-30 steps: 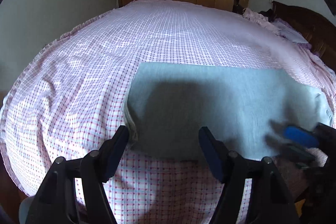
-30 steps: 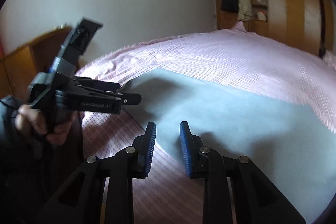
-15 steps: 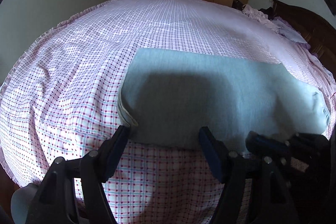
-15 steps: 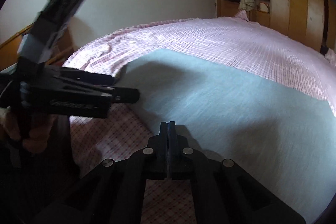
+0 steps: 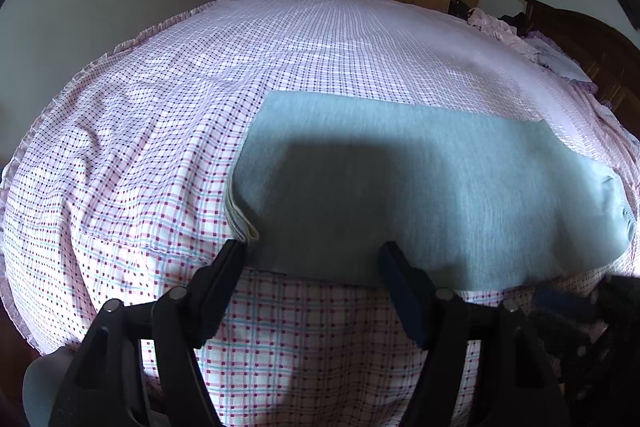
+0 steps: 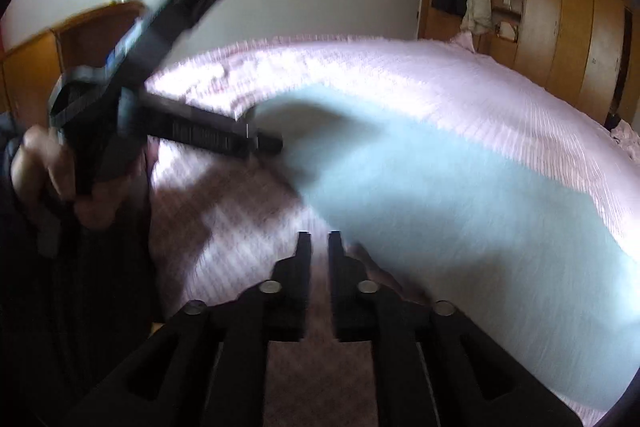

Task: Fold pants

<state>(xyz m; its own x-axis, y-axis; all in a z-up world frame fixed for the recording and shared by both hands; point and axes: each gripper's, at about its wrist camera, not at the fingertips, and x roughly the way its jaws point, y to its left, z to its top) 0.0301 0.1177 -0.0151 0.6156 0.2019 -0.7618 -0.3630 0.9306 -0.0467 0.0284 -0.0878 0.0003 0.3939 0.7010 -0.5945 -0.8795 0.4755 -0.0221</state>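
1. The left gripper [image 5: 312, 283] hovers with jaws wide apart, gripping nothing, at the bed's near edge.
2. The right gripper [image 6: 319, 247], jaws just reopened to a narrow, empty gap, hangs alongside.
3. Beyond, grey pants [image 5: 420, 187] lie folded flat along the checked bedsheet [image 5: 320, 39].

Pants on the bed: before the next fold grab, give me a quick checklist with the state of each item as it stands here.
1. Pants lie flat on the bed, already folded lengthwise: ok.
2. Left tongs open, at the near edge by the left end: ok.
3. Cloth between the left tongs: not ok, nothing gripped yet.
4. Right tongs have just been opening, only a narrow gap, over the sheet, nothing between them: not ok.
5. Right view sharp enough to judge contact: cannot tell, it is blurred.
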